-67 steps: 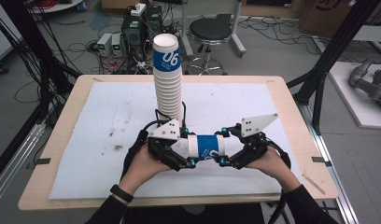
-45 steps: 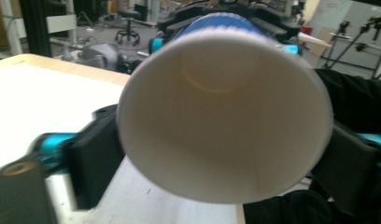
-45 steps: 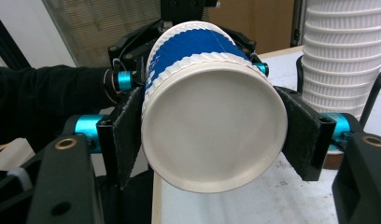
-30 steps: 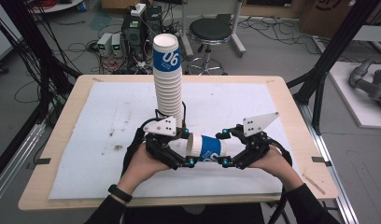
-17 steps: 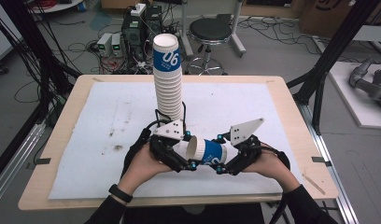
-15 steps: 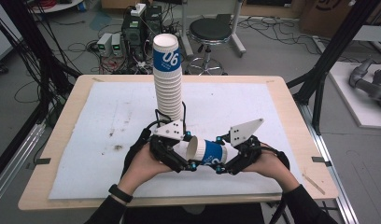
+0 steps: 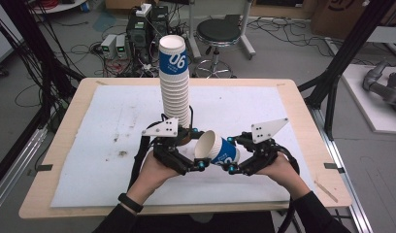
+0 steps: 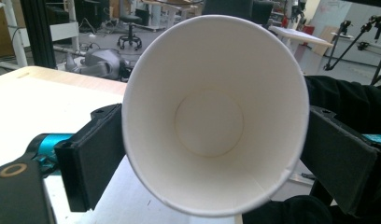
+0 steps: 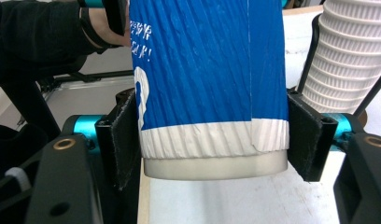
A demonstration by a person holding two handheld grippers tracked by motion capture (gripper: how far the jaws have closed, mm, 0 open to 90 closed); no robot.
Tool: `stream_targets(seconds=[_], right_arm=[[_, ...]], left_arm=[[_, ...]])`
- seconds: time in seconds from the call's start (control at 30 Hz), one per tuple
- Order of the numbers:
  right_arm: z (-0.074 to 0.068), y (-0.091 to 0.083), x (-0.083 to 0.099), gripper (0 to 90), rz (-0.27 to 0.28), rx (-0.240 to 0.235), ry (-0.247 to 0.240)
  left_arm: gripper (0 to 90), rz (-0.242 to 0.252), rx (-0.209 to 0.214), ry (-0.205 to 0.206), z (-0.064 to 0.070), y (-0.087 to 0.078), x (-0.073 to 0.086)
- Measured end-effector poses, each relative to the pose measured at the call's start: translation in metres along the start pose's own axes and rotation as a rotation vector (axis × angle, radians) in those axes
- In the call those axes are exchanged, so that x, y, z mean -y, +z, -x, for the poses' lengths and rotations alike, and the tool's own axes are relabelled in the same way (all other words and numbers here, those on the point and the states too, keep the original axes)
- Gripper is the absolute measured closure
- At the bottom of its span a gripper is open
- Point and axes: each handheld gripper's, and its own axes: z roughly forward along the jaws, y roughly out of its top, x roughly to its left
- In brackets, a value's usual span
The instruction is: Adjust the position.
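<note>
A blue and white paper cup (image 7: 218,148) is lying on its side above the table (image 7: 303,121), just in front of a tall cup stack (image 7: 175,82). The right tool (image 7: 233,167) is clamping its base; the left tool (image 7: 198,165) is sitting at its open mouth, seemingly released

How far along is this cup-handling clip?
Done: one paper cup is apart from the stack. In hand: the right tongs clamp its base, and the left tongs flank its rim, grip unclear. Left: setting it down; many cups stand stacked.
</note>
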Motion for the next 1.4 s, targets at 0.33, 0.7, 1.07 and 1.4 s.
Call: stream_targets(seconds=[0.33, 0.7, 1.07, 1.4], right_arm=[[0.000, 0.008, 0.003, 29.7, 0.004, -0.005, 0.003], [-0.008, 0.009, -0.004, 21.1, -0.113, 0.047, -0.044], [-0.008, 0.029, 0.003, 30.1, -0.130, 0.014, -0.046], [-0.006, 0.022, 0.006, 30.2, 0.048, -0.020, 0.000]], left_arm=[[19.7, -0.002, 0.014, -0.004, -0.002, 0.003, 0.000], [22.8, -0.167, -0.004, 0.057, 0.004, 0.005, -0.011], [18.1, -0.162, -0.029, 0.113, 0.013, 0.011, -0.016], [13.5, 0.084, -0.011, 0.023, 0.013, 0.011, -0.007]])
